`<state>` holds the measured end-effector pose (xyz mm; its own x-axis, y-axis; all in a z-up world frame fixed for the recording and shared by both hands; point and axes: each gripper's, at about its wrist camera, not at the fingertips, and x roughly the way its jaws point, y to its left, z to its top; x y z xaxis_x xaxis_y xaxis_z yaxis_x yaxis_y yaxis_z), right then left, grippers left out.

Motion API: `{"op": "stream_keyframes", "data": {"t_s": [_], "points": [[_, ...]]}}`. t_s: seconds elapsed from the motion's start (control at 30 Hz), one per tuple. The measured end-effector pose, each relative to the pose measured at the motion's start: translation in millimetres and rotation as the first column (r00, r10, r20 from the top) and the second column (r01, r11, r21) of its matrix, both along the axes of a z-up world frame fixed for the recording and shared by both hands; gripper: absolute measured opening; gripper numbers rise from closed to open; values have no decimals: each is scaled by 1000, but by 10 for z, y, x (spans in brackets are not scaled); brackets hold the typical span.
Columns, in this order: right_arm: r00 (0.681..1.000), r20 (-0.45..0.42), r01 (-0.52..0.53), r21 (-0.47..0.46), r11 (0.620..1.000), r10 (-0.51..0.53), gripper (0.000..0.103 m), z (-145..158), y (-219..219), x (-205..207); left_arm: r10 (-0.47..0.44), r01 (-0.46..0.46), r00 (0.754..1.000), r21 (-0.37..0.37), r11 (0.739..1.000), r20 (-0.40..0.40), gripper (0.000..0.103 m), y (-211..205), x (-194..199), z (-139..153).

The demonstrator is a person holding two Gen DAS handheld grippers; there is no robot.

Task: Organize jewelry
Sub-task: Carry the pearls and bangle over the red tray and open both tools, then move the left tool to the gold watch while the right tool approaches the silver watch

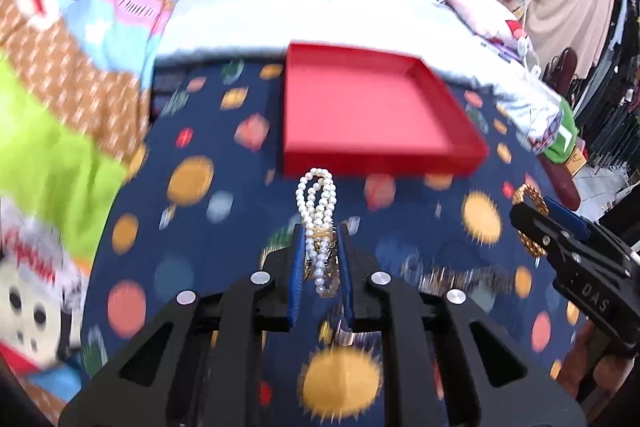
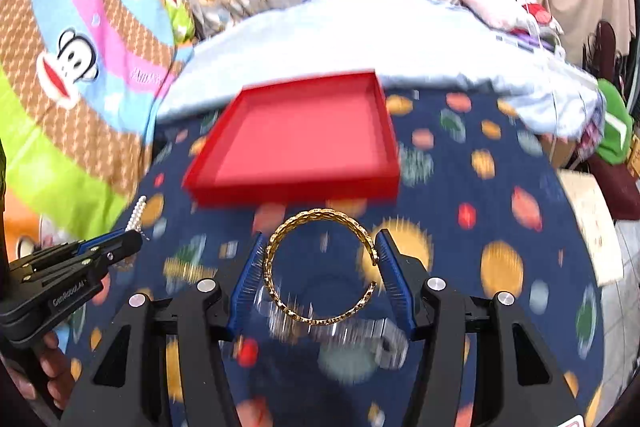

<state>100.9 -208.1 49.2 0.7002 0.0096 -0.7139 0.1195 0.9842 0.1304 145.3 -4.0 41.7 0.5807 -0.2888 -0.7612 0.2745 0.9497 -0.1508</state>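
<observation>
Evidently both pieces were bound for the shallow red cardboard tray (image 2: 296, 143). The left gripper (image 1: 319, 239) pinched a looped white pearl strand (image 1: 316, 203); the right gripper (image 2: 320, 251) clasped an open gold cuff bangle (image 2: 316, 263) across its width.

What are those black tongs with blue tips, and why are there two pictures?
A person holds one tool in each hand, and each carries a camera looking along its tips. The left camera shows the left tongs squeezing a white pearl bead string. The right camera shows the right tongs gripping a round gold open bangle. Ahead sits an empty shallow red tray on a dark blue cloth with colourful spots. A silver metal watch lies blurred below the bangle.
</observation>
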Motion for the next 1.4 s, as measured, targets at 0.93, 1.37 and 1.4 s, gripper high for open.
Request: {"op": "stream_keyframes", "data": {"t_s": [0.93,1.37,1.4], "points": [[995,-103,-2,-75,997,-6,66,-399,-461,2625,-49,49,999,60,997,5,63,-926,2380,-316],[997,18,73,-46,996,-73,81,161,-597,1233,41,-53,992,106,993,116,70,-281,1301,116],[997,16,78,-50,996,-77,81,161,-579,1108,54,-68,991,114,991,120,70,-228,1175,120]]}}
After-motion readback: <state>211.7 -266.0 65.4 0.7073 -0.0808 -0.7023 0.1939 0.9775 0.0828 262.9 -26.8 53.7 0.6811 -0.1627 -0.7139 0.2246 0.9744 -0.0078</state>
